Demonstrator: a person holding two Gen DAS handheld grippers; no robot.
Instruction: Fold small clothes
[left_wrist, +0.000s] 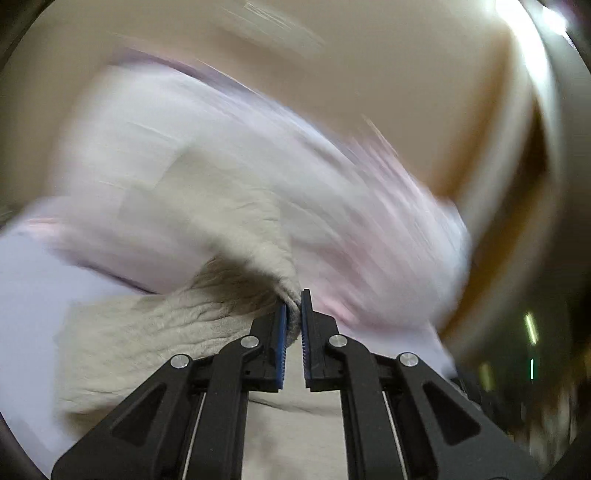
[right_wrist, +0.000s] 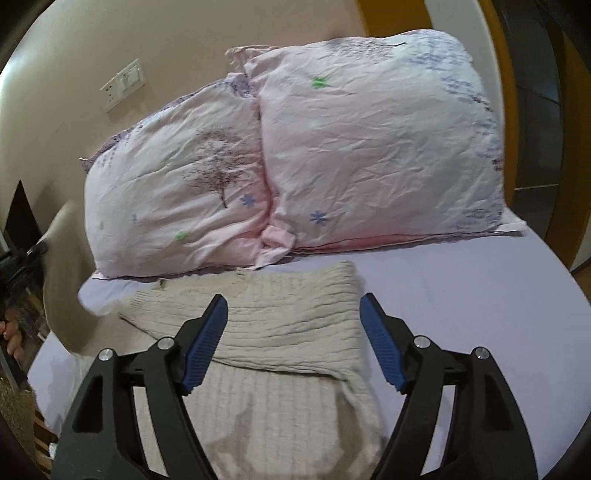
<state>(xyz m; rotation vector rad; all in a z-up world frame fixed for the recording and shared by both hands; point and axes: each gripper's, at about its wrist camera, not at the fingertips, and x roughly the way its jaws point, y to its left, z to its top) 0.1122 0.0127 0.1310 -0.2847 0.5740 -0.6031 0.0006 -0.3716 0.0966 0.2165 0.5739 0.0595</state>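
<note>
Lavender bedsheet under knit sweater; left gripper clamping its edge, right gripper spread wide.

The left gripper has matte black angular arms, round silver screws at the joints, ribbed blue pads on its fingers, and thin pale rods along the arms; the right gripper matches, its blue-padded fingers tapering to blunt tips.

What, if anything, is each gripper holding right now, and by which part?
The left gripper pinches a bunched edge of the beige knit garment; the right gripper is open, holding nothing.
</note>
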